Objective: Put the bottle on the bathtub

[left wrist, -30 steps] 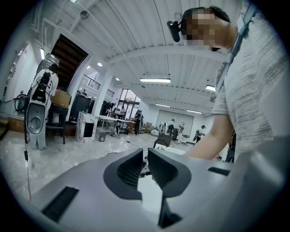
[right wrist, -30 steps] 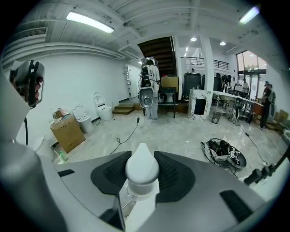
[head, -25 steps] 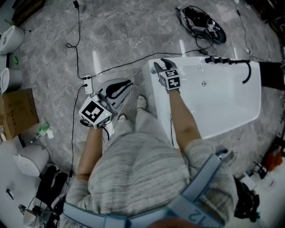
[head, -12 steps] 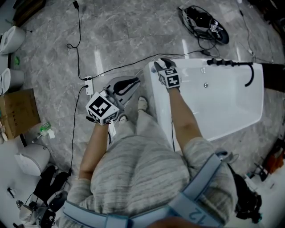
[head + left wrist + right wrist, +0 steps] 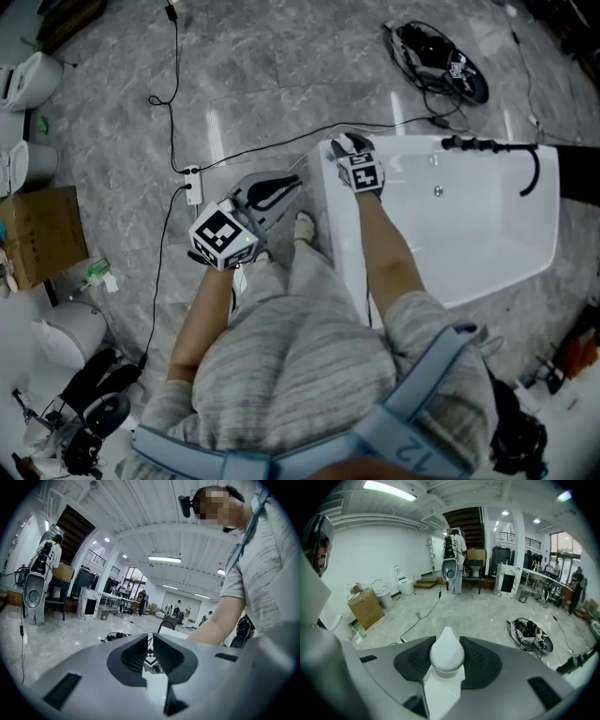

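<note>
Your right gripper (image 5: 447, 640) is clamped on the white plastic, teardrop-capped bottle (image 5: 446, 657). The black ribbed pads press on both sides of the cap, and the white body hangs below them. In the head view this gripper sits at one corner of the white rectangular bathtub (image 5: 328, 202), where the short end rim meets the long rim. I cannot tell whether the bottle's base touches the rim, because the gripper and its marker cube cover it.

Your left gripper (image 5: 150, 638) hangs over the grey marbled floor (image 5: 272, 66) beside the tub's short end. Its jaws are drawn almost together, with only a narrow slit between them and nothing in it.

Watch what lies around that corner. A black faucet with a curved spout (image 5: 473, 143) runs along the same long rim, towards its other corner and well apart from the bottle. A thin black cable (image 5: 173, 84) crosses the floor from a white power strip (image 5: 192, 183) and passes just outside the corner you are working at. Your white shoe (image 5: 302, 223) stands just beside the short end wall.

Beyond the tub a black heap of gear and cables (image 5: 436, 61) lies on the floor. A brown cardboard box (image 5: 37, 234) and white toilets (image 5: 26, 80) stand off to your left, well apart from the tub.
</note>
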`<state>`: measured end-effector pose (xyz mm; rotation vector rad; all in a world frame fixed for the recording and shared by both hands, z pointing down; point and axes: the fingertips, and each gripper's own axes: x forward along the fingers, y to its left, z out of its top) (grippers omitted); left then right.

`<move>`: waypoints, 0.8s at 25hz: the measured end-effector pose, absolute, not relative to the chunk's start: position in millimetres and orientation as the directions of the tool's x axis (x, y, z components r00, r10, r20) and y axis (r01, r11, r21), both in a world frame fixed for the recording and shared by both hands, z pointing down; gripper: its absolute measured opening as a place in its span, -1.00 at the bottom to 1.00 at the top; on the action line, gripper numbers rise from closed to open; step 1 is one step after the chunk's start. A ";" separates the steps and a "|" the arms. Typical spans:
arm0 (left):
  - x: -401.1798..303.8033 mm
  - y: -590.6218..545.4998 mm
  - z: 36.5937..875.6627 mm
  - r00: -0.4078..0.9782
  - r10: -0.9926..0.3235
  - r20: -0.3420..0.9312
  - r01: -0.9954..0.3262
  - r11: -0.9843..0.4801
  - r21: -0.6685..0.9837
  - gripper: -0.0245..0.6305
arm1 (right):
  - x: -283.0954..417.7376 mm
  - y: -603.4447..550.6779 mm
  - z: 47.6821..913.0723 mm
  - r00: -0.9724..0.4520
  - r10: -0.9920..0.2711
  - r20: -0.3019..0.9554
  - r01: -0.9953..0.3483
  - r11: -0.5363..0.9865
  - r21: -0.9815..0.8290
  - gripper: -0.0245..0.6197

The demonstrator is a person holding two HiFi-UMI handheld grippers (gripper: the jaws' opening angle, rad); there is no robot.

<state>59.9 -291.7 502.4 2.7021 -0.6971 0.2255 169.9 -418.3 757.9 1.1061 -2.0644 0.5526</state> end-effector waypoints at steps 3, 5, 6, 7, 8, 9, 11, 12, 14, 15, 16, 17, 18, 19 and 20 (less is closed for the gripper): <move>59.7 -294.8 503.8 0.865 -0.443 0.234 -0.497 -0.817 0.292 -0.87 | 169.8 -419.1 760.4 -0.377 -0.538 0.754 -0.842 0.539 -0.037 -0.43; 57.9 -296.9 504.1 0.864 -0.445 0.235 -0.499 -0.816 0.292 -0.87 | 167.3 -421.5 760.4 -0.378 -0.544 0.749 -0.842 0.538 -0.034 -0.43; 56.4 -297.0 504.5 0.865 -0.444 0.235 -0.498 -0.816 0.292 -0.87 | 165.4 -421.8 760.4 -0.377 -0.546 0.748 -0.842 0.538 -0.032 -0.43; 55.1 -296.2 505.3 0.866 -0.442 0.233 -0.496 -0.817 0.293 -0.87 | 163.7 -421.1 760.0 -0.377 -0.546 0.748 -0.842 0.539 -0.031 -0.43; 54.2 -294.9 506.0 0.868 -0.440 0.231 -0.493 -0.819 0.294 -0.87 | 162.4 -419.7 759.5 -0.376 -0.546 0.748 -0.842 0.539 -0.029 -0.43; 53.9 -294.0 506.3 0.869 -0.438 0.228 -0.491 -0.820 0.294 -0.87 | 161.7 -418.3 759.1 -0.376 -0.546 0.748 -0.841 0.541 -0.028 -0.43; 54.7 -294.7 506.4 0.870 -0.438 0.226 -0.490 -0.820 0.295 -0.87 | 162.1 -417.3 759.2 -0.374 -0.546 0.749 -0.840 0.543 -0.023 -0.43; 55.3 -295.6 505.9 0.869 -0.441 0.225 -0.492 -0.819 0.295 -0.87 | 162.6 -417.1 759.5 -0.373 -0.546 0.750 -0.839 0.543 -0.022 -0.43; 56.5 -295.9 504.5 0.867 -0.443 0.226 -0.495 -0.818 0.295 -0.87 | 162.0 -414.9 759.7 -0.376 -0.542 0.751 -0.836 0.547 -0.024 -0.43; 57.1 -295.4 504.1 0.867 -0.443 0.229 -0.495 -0.817 0.294 -0.87 | 161.2 -413.4 759.9 -0.380 -0.539 0.751 -0.833 0.552 -0.025 -0.43; 57.7 -294.8 504.1 0.867 -0.442 0.231 -0.495 -0.817 0.294 -0.87 | 160.3 -412.2 760.2 -0.384 -0.537 0.751 -0.831 0.556 -0.027 -0.43; 58.0 -294.3 504.5 0.867 -0.441 0.232 -0.495 -0.818 0.295 -0.87 | 159.5 -411.3 760.6 -0.385 -0.536 0.751 -0.829 0.558 -0.027 -0.43; 57.9 -293.9 504.9 0.867 -0.440 0.232 -0.494 -0.818 0.294 -0.87 | 158.8 -410.7 761.0 -0.385 -0.537 0.751 -0.830 0.557 -0.028 -0.43; 57.7 -293.7 505.1 0.868 -0.440 0.232 -0.493 -0.819 0.294 -0.87 | 158.1 -410.2 761.2 -0.384 -0.539 0.750 -0.833 0.553 -0.029 -0.43; 57.4 -293.2 505.2 0.868 -0.440 0.231 -0.493 -0.819 0.292 -0.87 | 157.7 -409.7 761.3 -0.382 -0.542 0.749 -0.837 0.547 -0.031 -0.43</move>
